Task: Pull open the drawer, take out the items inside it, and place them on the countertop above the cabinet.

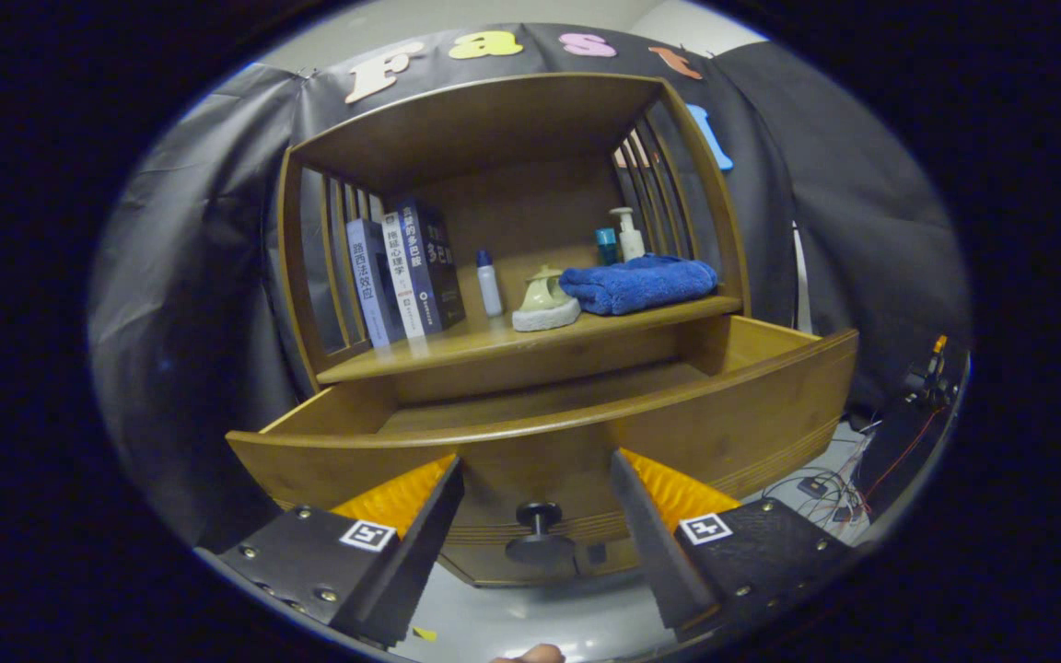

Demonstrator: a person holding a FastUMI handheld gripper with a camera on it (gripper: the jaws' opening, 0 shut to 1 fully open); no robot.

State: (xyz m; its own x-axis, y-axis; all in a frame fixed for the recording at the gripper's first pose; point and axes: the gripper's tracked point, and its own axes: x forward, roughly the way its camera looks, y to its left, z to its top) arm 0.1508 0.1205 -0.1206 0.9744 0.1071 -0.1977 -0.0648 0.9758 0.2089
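The wooden cabinet's drawer (752,405) stands pulled out toward me, its curved front just ahead of my fingers. Its dark round knob (538,512) sits between the two fingers without touching either. My gripper (538,474) is open, with nothing held. The part of the drawer's floor that I can see over the front panel is bare wood; the near part is hidden behind the panel. On the countertop (457,345) above the drawer lie a folded blue towel (641,282), a pale green lidded dish (545,300) and a small white bottle with a blue cap (489,284).
Several books (403,274) stand at the countertop's left. A white pump bottle (628,234) and a teal cup (606,245) stand behind the towel. Slatted sides and a top shelf enclose the countertop. Cables and a dark device (899,442) lie on the floor at right.
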